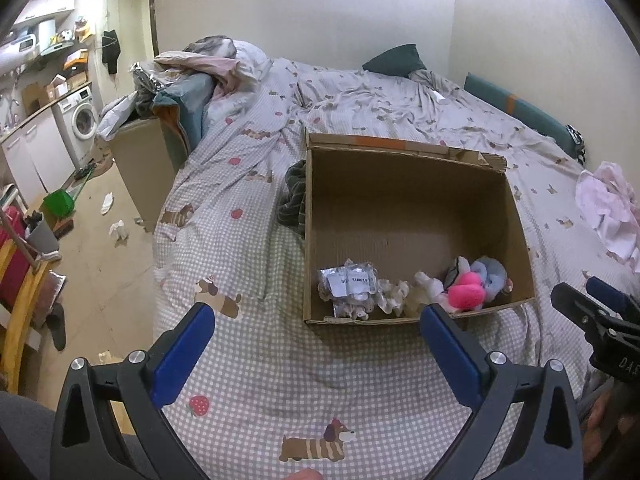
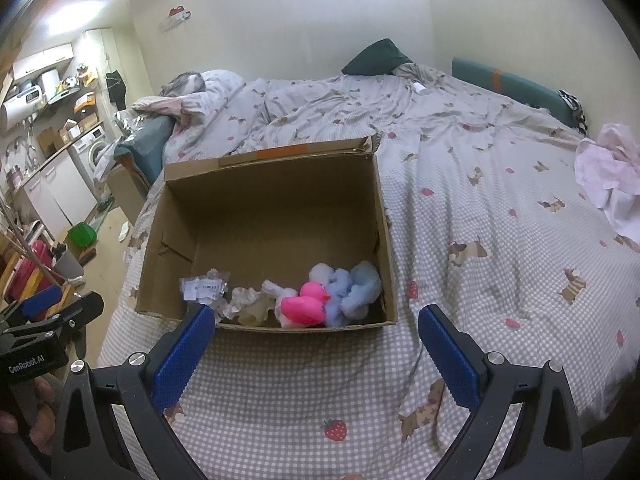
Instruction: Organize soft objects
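Observation:
An open cardboard box [image 1: 408,200] [image 2: 272,196] stands on the bed. Along its near wall lie a pink plush duck [image 1: 466,290] [image 2: 304,306], a light blue plush toy [image 1: 490,274] [image 2: 352,286], white and cream soft pieces [image 1: 394,294] [image 2: 250,300] and a clear plastic packet [image 1: 350,282] [image 2: 202,286]. My left gripper [image 1: 318,320] is open and empty, above the bedspread just in front of the box. My right gripper [image 2: 316,322] is open and empty, in front of the box's near wall. The right gripper also shows at the right edge of the left wrist view [image 1: 596,312].
A pink-white cloth [image 1: 612,208] [image 2: 612,176] lies on the bed at the right. A dark striped cloth [image 1: 294,196] lies against the box's left side. A dark green pillow [image 1: 394,60] [image 2: 376,58] is at the headboard. Piled bedding [image 1: 208,60] sits far left. The floor [image 1: 92,240] is cluttered.

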A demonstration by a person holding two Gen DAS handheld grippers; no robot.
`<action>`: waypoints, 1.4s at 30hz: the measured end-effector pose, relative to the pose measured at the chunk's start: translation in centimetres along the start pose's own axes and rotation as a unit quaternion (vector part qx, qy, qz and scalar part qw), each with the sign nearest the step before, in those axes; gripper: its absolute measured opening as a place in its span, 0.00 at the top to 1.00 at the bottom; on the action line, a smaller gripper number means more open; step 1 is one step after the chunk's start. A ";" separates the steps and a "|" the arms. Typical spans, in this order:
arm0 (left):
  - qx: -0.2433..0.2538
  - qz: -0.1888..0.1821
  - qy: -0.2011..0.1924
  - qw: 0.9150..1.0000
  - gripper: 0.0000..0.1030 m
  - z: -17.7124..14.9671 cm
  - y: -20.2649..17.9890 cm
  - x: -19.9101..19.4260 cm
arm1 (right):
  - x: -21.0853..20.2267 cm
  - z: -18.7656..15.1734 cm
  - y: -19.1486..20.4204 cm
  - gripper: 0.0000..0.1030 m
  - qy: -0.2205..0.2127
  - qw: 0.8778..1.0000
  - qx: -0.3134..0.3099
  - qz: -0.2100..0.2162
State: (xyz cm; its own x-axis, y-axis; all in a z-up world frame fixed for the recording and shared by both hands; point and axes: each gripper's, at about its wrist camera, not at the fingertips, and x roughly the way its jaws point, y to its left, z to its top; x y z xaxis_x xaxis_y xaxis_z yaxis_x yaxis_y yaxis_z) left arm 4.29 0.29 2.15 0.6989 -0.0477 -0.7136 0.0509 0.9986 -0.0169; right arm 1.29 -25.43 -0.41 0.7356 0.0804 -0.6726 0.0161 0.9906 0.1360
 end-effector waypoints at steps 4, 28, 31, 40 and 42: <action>0.002 0.000 0.000 1.000 0.01 -0.1 -0.1 0.0 | 0.1 0.0 0.2 0.00 0.002 1.000 -0.004 0.002; 0.015 0.002 0.007 1.000 0.01 -0.6 -0.1 0.6 | 0.3 0.0 0.1 0.00 0.005 1.000 -0.008 0.002; 0.011 -0.001 0.007 1.000 0.01 -0.6 -0.1 0.7 | 0.3 0.0 0.1 0.00 0.005 1.000 -0.008 0.002; 0.006 -0.006 0.013 1.000 0.01 -0.6 -0.3 0.9 | 0.9 -0.1 0.3 0.00 0.008 1.000 -0.012 0.008; 0.006 -0.006 0.012 1.000 0.01 -0.5 -0.3 0.9 | 1.0 -0.1 0.4 0.00 0.008 1.000 -0.012 0.009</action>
State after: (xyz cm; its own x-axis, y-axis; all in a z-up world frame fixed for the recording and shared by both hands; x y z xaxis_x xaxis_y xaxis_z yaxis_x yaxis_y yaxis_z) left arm 4.58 -0.06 1.15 0.6802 -0.0580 -0.7307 0.0672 0.9976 -0.0165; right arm 1.95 -24.90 -1.07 0.7249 0.1007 -0.6814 -0.0148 0.9913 0.1308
